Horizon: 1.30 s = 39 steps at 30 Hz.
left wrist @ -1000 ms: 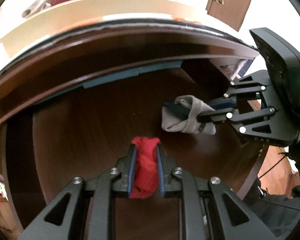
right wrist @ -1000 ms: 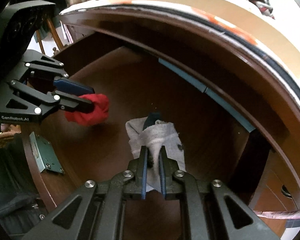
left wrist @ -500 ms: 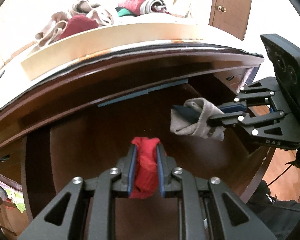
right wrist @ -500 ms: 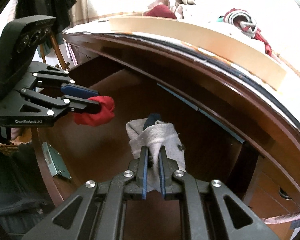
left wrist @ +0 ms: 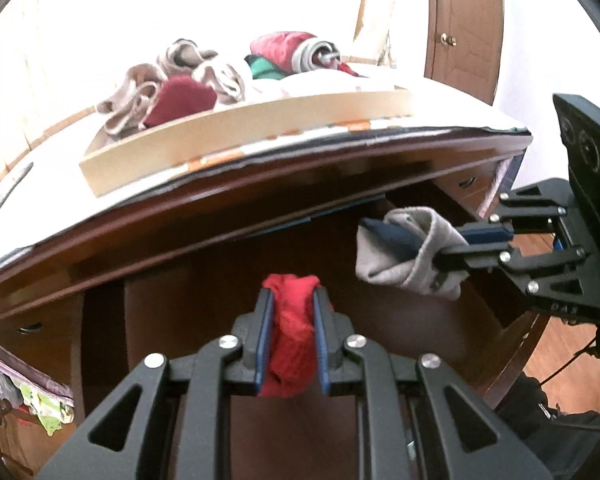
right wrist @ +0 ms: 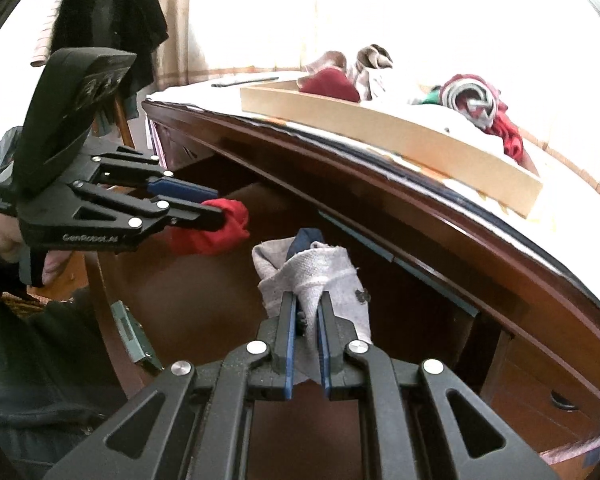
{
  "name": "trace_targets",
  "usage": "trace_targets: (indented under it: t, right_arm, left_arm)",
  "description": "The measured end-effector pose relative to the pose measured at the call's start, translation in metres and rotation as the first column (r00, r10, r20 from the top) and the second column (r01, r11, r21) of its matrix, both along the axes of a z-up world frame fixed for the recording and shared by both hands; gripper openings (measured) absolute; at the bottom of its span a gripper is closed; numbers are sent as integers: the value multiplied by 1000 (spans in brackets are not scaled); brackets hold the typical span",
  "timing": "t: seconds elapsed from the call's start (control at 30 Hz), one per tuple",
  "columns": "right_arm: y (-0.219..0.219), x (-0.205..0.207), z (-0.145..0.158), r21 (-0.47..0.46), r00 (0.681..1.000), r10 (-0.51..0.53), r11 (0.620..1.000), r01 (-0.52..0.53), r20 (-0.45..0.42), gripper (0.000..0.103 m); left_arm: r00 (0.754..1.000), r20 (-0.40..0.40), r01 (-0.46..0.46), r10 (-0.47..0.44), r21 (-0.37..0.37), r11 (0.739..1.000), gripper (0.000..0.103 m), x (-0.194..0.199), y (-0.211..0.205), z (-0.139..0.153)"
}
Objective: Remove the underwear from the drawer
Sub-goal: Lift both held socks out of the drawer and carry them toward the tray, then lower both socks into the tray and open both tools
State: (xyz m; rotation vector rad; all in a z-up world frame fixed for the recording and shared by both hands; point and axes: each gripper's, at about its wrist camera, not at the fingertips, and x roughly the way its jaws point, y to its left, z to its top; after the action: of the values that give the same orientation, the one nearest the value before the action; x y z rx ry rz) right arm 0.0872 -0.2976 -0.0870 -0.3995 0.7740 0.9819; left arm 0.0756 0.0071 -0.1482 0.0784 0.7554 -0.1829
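Red underwear (left wrist: 291, 332) bunched, lifted above open drawer (left wrist: 204, 300); grey underwear (right wrist: 320, 276) crumpled, likewise lifted.

Glossy dark wood drawer (left wrist: 204, 280), soft red cloth underwear (left wrist: 292, 328), matt pale wooden tray (left wrist: 236, 140)

Mounted close behind each claw, angled down into the open drawer (left wrist: 204, 320) from above its front. Left view faces right-forward, right view left-forward; both share drawer, wooden tray (right wrist: 400, 136) on the worktop, and each other's claw.

Left gripper (right wrist: 220, 210): black linkage arms, silver screws, blue pads, white "GenRobot.AI" lettering.
Right gripper (right wrist: 305, 312): same black-and-blue build.
Sleeve (right wrist: 4, 276): dark.
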Motion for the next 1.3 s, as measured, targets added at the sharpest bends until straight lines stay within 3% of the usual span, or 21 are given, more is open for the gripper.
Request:
trace_targets:
  t: [0.27, 0.67, 1.3]
  right_arm:
    - [-14, -10, 29, 93, 999, -13, 996, 10, 32, 11]
    - [-12, 11, 84, 186, 996, -53, 982, 38, 78, 11]
    - [22, 77, 124, 199, 986, -115, 976, 90, 120, 11]
  left_arm:
    - [997, 77, -18, 16, 14, 1000, 17, -2, 1, 26]
    - [980, 195, -36, 26, 48, 998, 17, 2, 14, 78]
    - [963, 268, -72, 37, 118, 990, 17, 57, 31, 127]
